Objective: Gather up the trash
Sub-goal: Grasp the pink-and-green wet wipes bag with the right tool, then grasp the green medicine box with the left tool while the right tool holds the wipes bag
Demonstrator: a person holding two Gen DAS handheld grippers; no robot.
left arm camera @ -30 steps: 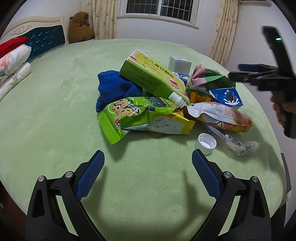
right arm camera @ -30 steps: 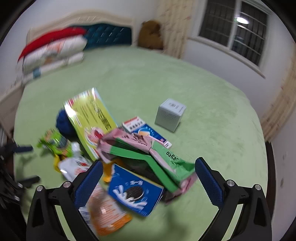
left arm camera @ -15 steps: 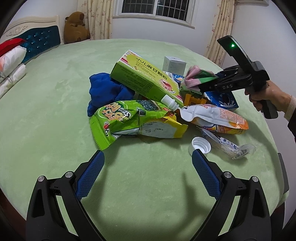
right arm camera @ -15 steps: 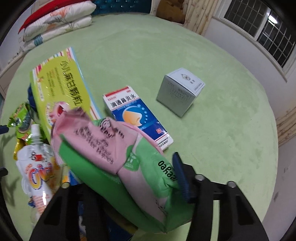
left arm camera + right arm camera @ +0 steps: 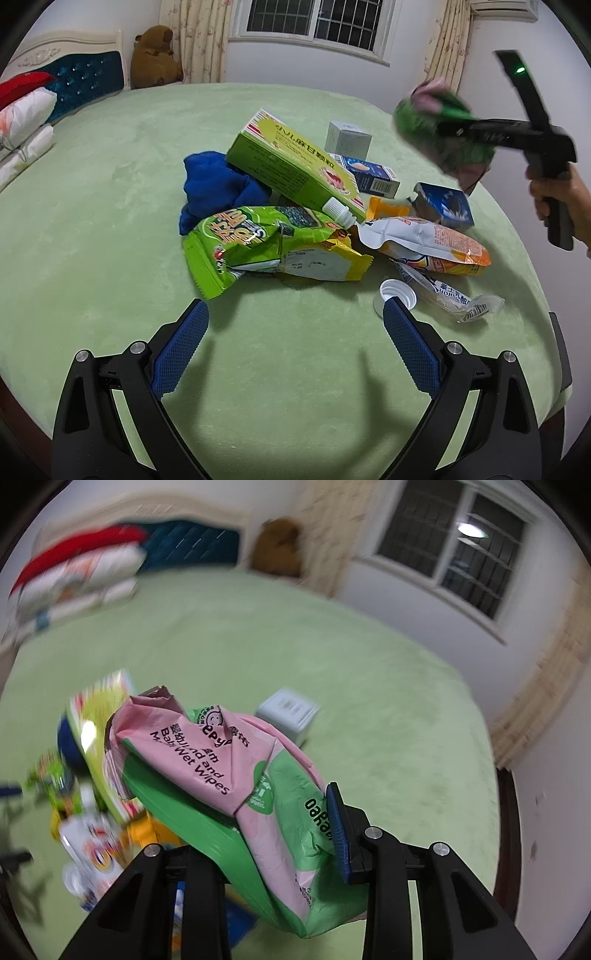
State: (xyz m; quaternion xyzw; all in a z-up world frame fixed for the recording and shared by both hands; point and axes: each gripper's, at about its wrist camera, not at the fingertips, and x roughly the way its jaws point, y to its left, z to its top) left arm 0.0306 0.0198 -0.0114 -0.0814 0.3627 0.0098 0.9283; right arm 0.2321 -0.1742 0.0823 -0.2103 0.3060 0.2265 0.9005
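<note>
Left wrist view: a pale green bed cover (image 5: 110, 206) is spreading across the whole frame, with a padded blue headboard (image 5: 85, 83), stacked pillows (image 5: 22, 122) cut off at the left edge, a brown plush bear (image 5: 155, 57), floral curtains (image 5: 192, 37) and a barred window (image 5: 317, 20) behind. The left gripper (image 5: 293, 345) is hovering above bare cover, its jaws standing wide apart and holding nothing. Just beyond it the trash pile is lying: a green snack bag (image 5: 258, 243), a blue cloth (image 5: 218, 188) partly hidden under a long green carton (image 5: 295, 162), a white and orange pouch (image 5: 424, 240), a white cap (image 5: 397, 293) touching a clear wrapper (image 5: 450, 299), a blue cookie box (image 5: 447, 205), a small blue medicine box (image 5: 369, 173) and a white cube box (image 5: 347, 138). At the upper right the right gripper (image 5: 439, 127) is carrying the wet wipes pack (image 5: 428, 110) clear above the pile; the pack is motion-blurred and its print is unreadable here.

Right wrist view: the jaws are pressing closed on the pink and green wipes pack (image 5: 229, 771), which is filling the centre and hiding the left finger's pad; only the right blue pad (image 5: 338, 834) is showing. The pack is hanging clear of the cover. The background is smeared: the carton, cube box, pouch and pillows are recognisable by colour only. The window is sitting at the upper right.
</note>
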